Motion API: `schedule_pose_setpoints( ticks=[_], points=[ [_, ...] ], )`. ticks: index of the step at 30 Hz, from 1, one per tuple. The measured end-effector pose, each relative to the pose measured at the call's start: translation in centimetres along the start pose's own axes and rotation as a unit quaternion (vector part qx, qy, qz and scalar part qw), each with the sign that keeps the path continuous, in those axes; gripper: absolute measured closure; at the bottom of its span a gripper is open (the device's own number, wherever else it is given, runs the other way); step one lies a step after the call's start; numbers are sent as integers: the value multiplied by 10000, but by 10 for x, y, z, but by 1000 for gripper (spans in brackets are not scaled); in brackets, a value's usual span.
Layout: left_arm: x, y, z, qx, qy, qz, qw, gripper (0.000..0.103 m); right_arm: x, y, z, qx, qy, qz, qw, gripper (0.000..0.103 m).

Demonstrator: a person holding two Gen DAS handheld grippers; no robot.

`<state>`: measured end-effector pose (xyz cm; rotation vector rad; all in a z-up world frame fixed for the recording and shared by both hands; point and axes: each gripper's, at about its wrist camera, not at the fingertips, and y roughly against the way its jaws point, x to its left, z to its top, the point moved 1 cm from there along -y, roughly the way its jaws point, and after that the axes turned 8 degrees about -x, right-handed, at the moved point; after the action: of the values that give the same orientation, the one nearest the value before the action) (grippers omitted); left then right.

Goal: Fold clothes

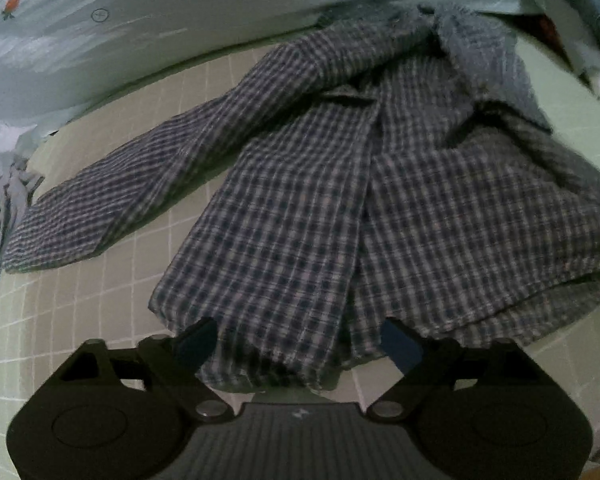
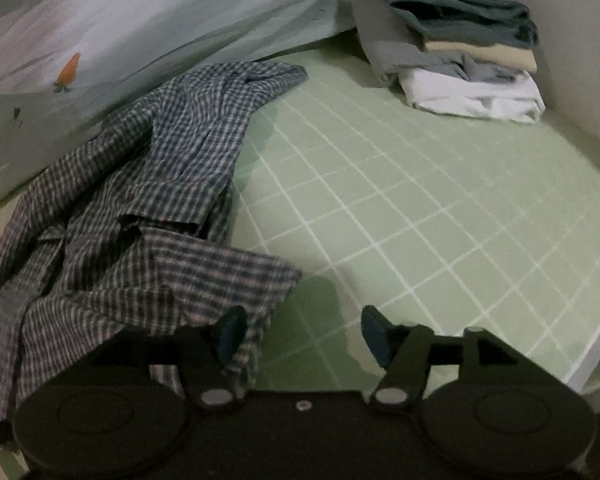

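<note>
A dark plaid shirt (image 1: pixel 308 184) lies crumpled on the green grid mat (image 1: pixel 80 292), one sleeve stretched out to the left. My left gripper (image 1: pixel 300 340) is open, its fingers on either side of the shirt's near hem, with cloth lying between them. In the right wrist view the same shirt (image 2: pixel 140 200) lies at the left. My right gripper (image 2: pixel 300 332) is open at the shirt's right edge; the hem drapes over its left finger (image 2: pixel 230 330), and the right finger is over bare mat.
A pale sheet with carrot prints (image 1: pixel 100 20) hangs along the back, and it also shows in the right wrist view (image 2: pixel 140 20). A stack of folded clothes (image 2: pixel 460 48) sits at the far right corner of the mat (image 2: pixel 420 208). The mat's right edge drops off.
</note>
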<state>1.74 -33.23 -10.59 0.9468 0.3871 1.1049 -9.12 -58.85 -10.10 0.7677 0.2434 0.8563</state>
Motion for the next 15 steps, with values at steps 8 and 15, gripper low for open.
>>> schedule_pose_setpoints(
  ticks=[8, 15],
  points=[
    [32, -12, 5, 139, 709, -268, 9970, 100, -1, -9, 8, 2, 163, 123, 9998, 34],
    [125, 32, 18, -693, 2581, -191, 9634, 100, 29, -11, 13, -197, 396, 285, 9986, 34]
  ],
)
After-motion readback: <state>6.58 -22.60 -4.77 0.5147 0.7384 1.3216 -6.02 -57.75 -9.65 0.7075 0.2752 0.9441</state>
